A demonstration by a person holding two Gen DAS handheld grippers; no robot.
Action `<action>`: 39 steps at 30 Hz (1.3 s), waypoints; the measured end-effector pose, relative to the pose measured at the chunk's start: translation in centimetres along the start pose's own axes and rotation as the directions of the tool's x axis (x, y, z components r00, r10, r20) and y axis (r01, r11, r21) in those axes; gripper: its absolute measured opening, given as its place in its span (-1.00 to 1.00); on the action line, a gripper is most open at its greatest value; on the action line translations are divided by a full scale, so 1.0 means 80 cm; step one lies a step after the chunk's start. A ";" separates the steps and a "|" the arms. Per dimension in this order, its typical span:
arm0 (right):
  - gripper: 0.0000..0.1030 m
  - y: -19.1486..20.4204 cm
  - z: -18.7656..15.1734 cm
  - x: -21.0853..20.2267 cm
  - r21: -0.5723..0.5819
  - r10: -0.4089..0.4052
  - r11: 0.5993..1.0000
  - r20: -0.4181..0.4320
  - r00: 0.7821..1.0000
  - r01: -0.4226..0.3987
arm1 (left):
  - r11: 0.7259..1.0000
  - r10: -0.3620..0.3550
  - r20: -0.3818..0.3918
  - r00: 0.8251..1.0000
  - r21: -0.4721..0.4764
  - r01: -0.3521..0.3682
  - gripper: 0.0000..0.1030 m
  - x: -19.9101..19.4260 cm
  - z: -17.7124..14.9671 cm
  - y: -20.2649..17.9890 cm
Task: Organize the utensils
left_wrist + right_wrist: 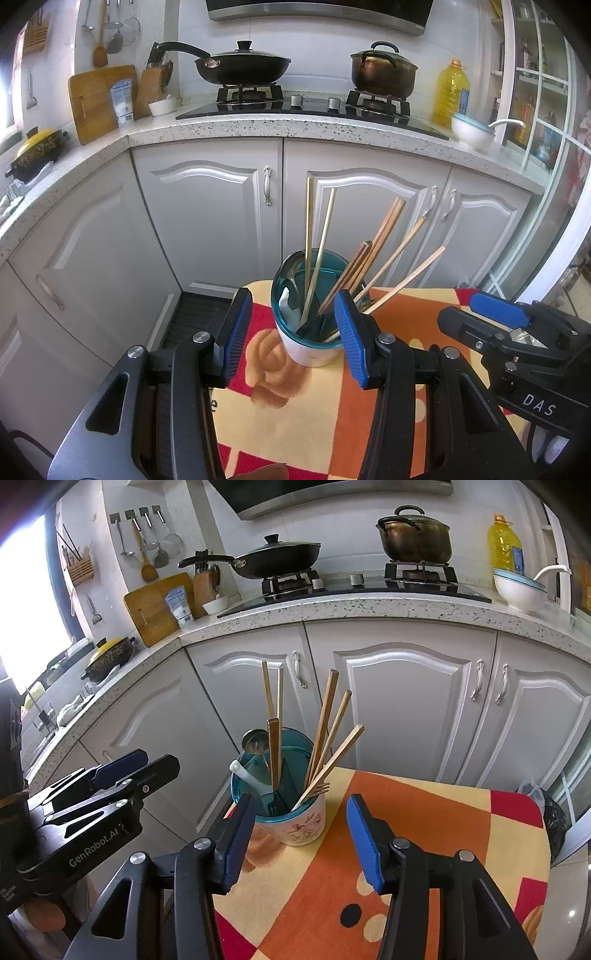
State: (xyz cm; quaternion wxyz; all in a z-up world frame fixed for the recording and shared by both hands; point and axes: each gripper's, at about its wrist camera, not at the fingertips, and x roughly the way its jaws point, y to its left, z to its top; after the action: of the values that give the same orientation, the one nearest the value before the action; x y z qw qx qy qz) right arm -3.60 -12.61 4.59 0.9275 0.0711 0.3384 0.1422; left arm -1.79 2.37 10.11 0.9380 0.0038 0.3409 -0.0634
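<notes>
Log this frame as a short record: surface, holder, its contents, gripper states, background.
surface: small table with a patterned cloth
holder: white cup with teal rim, upright near the cloth's far left corner
contents: wooden chopsticks, a fork, a metal spoon, a white spoon
left gripper: open, empty, jaws either side of the cup
right gripper: open, empty, just short of the cup
background: wok and pot on the stove
</notes>
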 end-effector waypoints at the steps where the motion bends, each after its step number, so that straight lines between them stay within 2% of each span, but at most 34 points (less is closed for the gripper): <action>1: -0.03 0.001 0.000 0.000 -0.001 0.001 1.000 -0.001 1.000 -0.001 | 1.000 0.001 0.001 1.000 0.001 -0.001 -0.12 -0.001 0.000 0.000; 39: 0.07 0.003 -0.008 0.013 -0.007 0.008 1.000 -0.028 1.000 -0.008 | 1.000 -0.006 -0.025 1.000 -0.006 0.006 -0.12 0.006 -0.008 0.000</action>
State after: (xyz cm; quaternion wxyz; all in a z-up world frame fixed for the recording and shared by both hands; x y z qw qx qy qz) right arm -3.34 -12.02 3.54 0.9224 0.0674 0.3504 0.1481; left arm -1.84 2.34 9.27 0.9335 0.0008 0.3526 -0.0650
